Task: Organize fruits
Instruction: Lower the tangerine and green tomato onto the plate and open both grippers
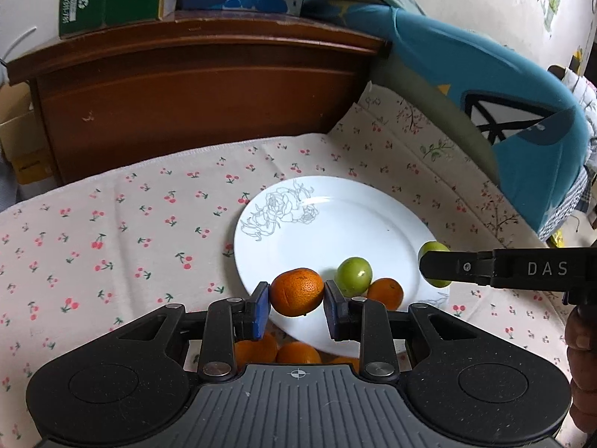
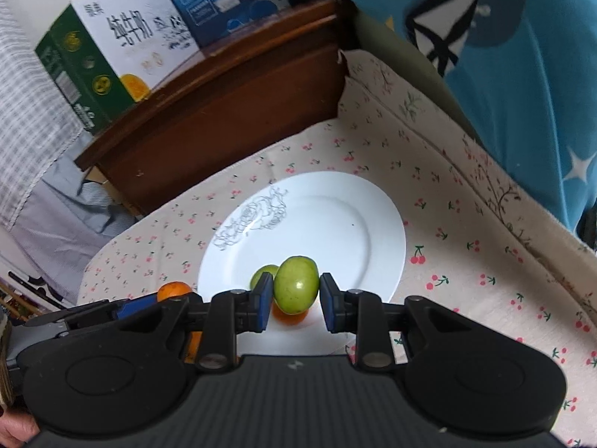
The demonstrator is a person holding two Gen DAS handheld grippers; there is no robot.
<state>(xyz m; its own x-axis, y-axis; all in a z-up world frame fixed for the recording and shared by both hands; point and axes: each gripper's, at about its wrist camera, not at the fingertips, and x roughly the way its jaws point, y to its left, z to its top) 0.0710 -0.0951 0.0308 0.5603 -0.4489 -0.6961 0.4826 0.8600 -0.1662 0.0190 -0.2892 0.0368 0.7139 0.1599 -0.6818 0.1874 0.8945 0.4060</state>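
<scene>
White plate [image 1: 335,224] with a grey flower outline at its upper left — cream cloth [image 1: 112,242] dotted with red cherries; orange mandarin [image 1: 296,291], green fruit [image 2: 296,283], blue pads [image 1: 261,310].

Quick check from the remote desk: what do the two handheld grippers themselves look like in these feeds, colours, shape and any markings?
Both match: the left gripper and right gripper have matte black bodies with two rounded lobes, a ribbed grey centre panel, silver pivot pins on black linkage bars, and blue finger pads. Seen side-on in the left view, the right gripper's black finger bears white letters "DAS". No cables show.
</scene>
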